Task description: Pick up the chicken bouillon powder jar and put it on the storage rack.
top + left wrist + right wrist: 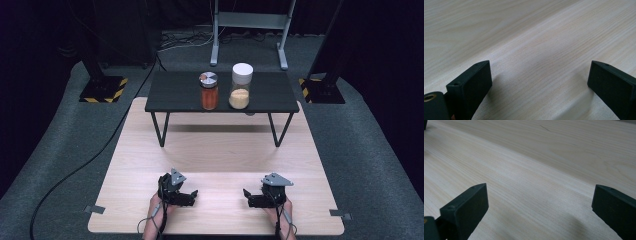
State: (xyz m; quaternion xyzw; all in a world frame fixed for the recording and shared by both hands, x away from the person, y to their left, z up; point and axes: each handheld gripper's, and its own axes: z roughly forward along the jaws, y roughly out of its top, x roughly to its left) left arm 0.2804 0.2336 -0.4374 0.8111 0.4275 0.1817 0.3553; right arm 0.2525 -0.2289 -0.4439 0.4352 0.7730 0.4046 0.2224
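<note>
The left claw (186, 196) rests at about 7 o'clock on the pale wooden bench (220, 150), released, its jaws spread wide with nothing between them. In the left gripper view the left claw (539, 82) hangs just over bare wood grain. The right claw (252, 196) sits at about 5 o'clock, near the front edge, also released and empty; in the right gripper view the right claw (540, 205) looks along the boards, jaws far apart. The two claws point toward each other, well apart.

At 12 o'clock, on a small black table (175, 95) that stands on the bench, are two jars. The spice jar (209, 91) with red-orange contents and a silver lid stands upright just beside the taller glass jar (240, 86), which has a white lid and pale grains at its bottom. Both jars are far from the claws.
</note>
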